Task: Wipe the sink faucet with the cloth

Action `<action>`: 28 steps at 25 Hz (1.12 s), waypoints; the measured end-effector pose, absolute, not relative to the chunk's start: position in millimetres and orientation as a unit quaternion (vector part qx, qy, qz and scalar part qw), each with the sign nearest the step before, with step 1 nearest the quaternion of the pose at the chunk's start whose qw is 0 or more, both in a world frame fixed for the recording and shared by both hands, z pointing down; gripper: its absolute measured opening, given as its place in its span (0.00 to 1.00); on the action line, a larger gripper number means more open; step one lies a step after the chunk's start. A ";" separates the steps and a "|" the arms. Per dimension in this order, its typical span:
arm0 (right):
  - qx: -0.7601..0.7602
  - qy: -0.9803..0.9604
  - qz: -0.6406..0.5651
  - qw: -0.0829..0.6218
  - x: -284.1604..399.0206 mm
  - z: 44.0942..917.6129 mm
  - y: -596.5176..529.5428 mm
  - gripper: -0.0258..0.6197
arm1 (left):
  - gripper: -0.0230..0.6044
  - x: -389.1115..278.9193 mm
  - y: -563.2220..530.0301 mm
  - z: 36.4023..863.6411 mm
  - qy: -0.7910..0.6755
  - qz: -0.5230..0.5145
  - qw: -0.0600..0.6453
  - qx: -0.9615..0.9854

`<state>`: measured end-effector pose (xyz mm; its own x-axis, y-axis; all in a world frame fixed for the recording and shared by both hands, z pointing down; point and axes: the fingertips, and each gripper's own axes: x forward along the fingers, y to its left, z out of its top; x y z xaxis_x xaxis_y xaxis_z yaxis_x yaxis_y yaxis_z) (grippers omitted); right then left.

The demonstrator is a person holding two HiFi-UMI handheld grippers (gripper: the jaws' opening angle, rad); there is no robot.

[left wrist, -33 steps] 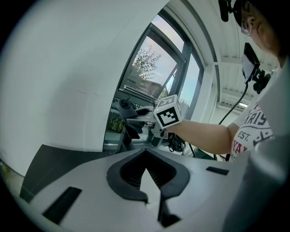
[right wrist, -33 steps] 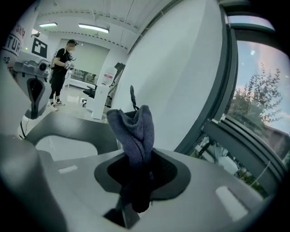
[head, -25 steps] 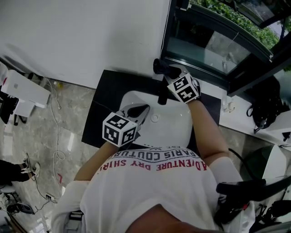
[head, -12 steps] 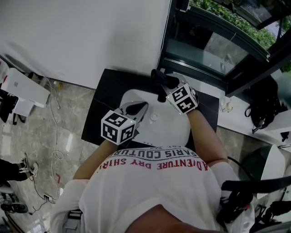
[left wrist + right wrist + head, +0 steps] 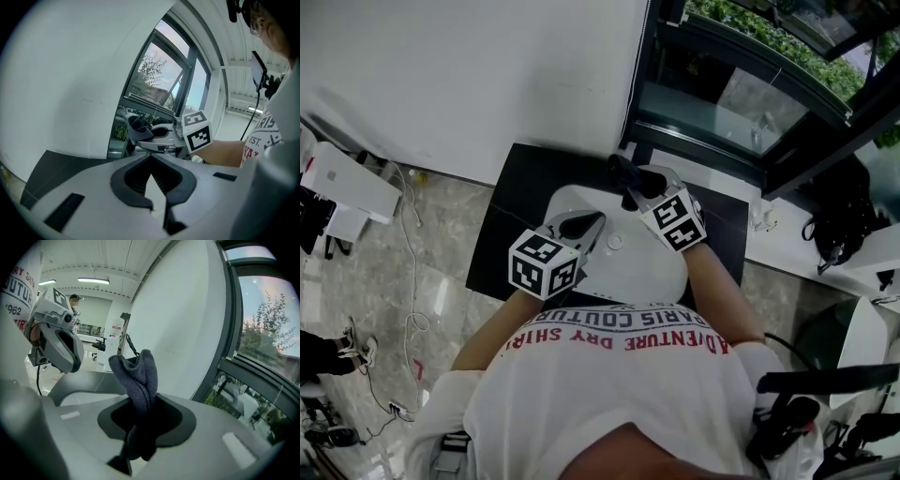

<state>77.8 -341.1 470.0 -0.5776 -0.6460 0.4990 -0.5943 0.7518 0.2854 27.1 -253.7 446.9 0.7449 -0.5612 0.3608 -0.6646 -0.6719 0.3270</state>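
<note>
Pinching dark cloth (image 5: 138,376), right gripper (image 5: 132,446) clenched; left gripper (image 5: 157,206) closed, empty, above sink (image 5: 639,270).

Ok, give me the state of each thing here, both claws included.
left claw: shut, holding nothing
right claw: shut on the cloth
cloth: bunched, clamped, up at the faucet
faucet: no water seen running
sink: basin looks dry

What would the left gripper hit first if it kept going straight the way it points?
Most likely the right gripper, near where it clamps the dark grey knitted cloth; both sit straight ahead in the left gripper view. How far off is unclear.
</note>
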 end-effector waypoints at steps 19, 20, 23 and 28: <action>0.369 -0.781 -0.144 0.483 119.2 542.4 -372.7 0.16 | 0.04 25.8 -265.5 466.2 -0.349 0.114 0.245 0.897; 0.371 -0.778 -0.145 0.486 120.0 542.5 -376.9 0.16 | 0.04 25.6 -266.4 466.7 -0.350 0.113 0.245 0.897; 0.370 -0.772 -0.151 0.495 120.9 542.8 -383.6 0.16 | 0.04 26.2 -268.4 467.9 -0.350 0.111 0.246 0.897; 0.363 -0.760 -0.174 0.510 117.8 545.5 -380.6 0.16 | 0.04 23.6 -268.2 470.7 -0.348 0.110 0.248 0.897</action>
